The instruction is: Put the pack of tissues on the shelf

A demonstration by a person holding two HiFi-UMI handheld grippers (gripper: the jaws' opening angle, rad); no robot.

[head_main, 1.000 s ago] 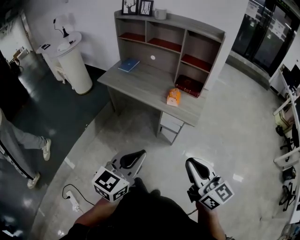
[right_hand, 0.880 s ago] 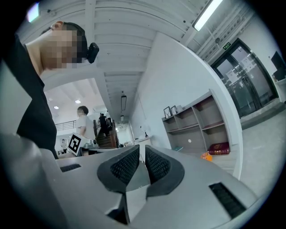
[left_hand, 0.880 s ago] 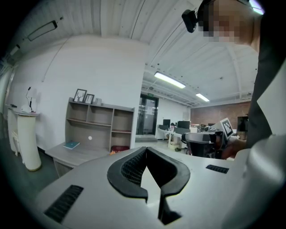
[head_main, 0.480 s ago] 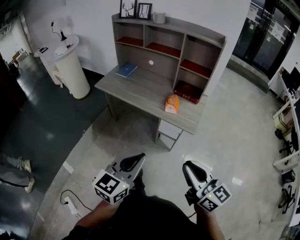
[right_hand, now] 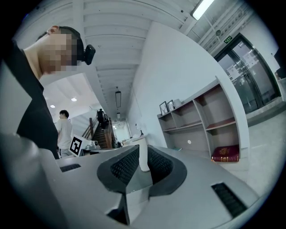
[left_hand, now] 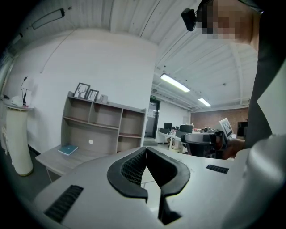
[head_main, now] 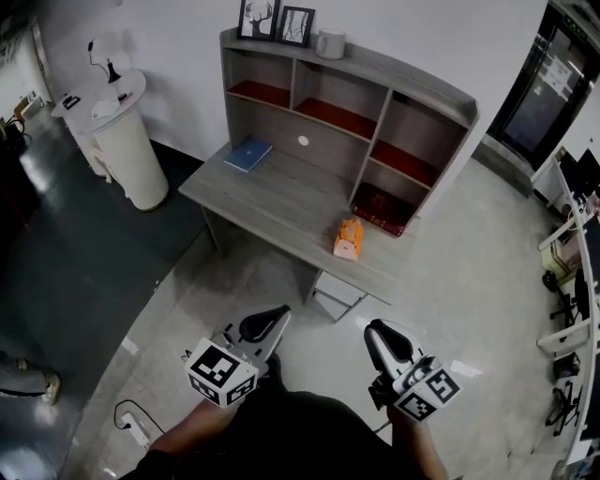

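Note:
An orange pack of tissues lies on the grey desk, near its front right edge. Behind it rises the shelf unit with several open compartments lined in red. My left gripper and right gripper are held side by side over the floor, well short of the desk, and both point toward it. Each is shut with nothing between its pads. In the left gripper view the left gripper has its tips together. The right gripper looks the same in its own view. Neither gripper view shows the tissues.
A blue book lies at the desk's back left. A red book fills the lower right compartment. Two picture frames and a mug stand on top. A white round stand is at the left, a power strip on the floor.
Both grippers and the camera have moved closer to the desk, which now looks larger. The walking person at the left edge has nearly left the view.

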